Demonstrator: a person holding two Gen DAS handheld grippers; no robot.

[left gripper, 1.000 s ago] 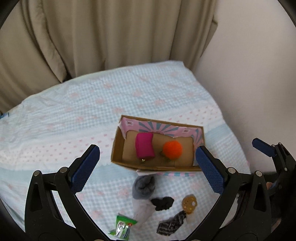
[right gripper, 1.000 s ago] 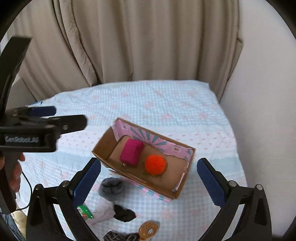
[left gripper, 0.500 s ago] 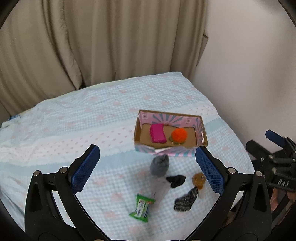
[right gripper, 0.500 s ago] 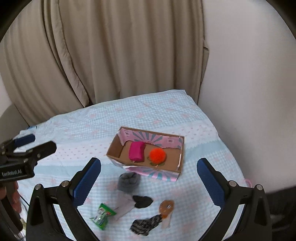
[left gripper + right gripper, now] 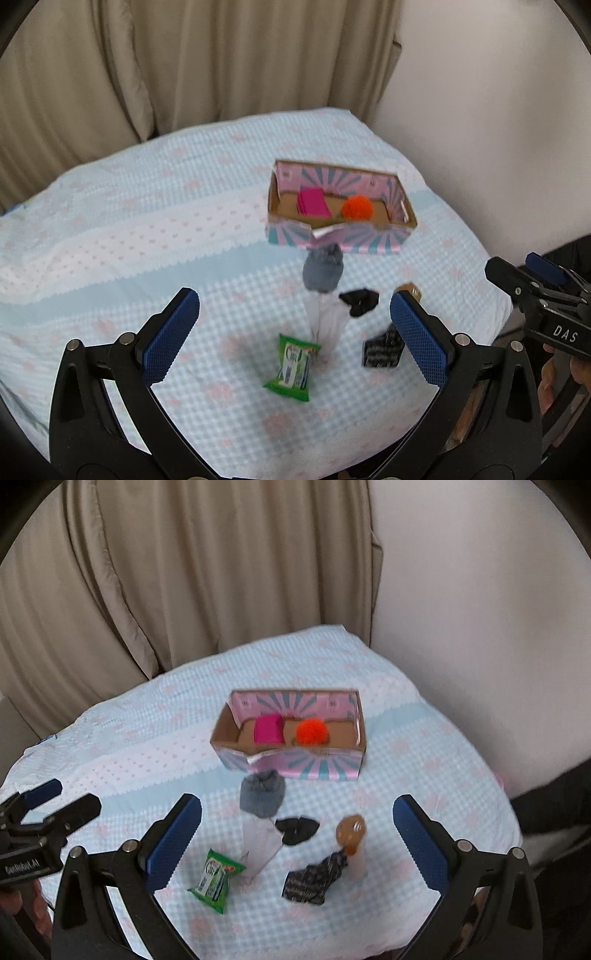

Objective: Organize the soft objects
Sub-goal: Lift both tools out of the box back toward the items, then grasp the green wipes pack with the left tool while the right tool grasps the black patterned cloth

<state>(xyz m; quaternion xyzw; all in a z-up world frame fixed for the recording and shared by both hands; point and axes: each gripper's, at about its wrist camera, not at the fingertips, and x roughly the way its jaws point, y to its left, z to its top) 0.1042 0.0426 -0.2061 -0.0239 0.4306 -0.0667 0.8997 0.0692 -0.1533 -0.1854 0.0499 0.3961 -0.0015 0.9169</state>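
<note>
- Two soft pieces lie in the box (image 5: 291,738): a pink folded cloth (image 5: 268,730) and an orange pompom (image 5: 312,731), side by side on its cardboard floor.
- Left, by my judgement: a grey sock (image 5: 262,799) touching the box's near wall, a black scrunchie (image 5: 297,829), a dark patterned cloth (image 5: 314,880) and a brown plush (image 5: 351,830), all toward the bed's (image 5: 147,738) near edge.
- A green packet (image 5: 216,880) also lies there; it looks crinkly, not soft.
- The box stands toward the bed's far right corner.
- Left tongs (image 5: 291,336) and right tongs (image 5: 297,840) both gape wide, empty, above the near edge.
</note>
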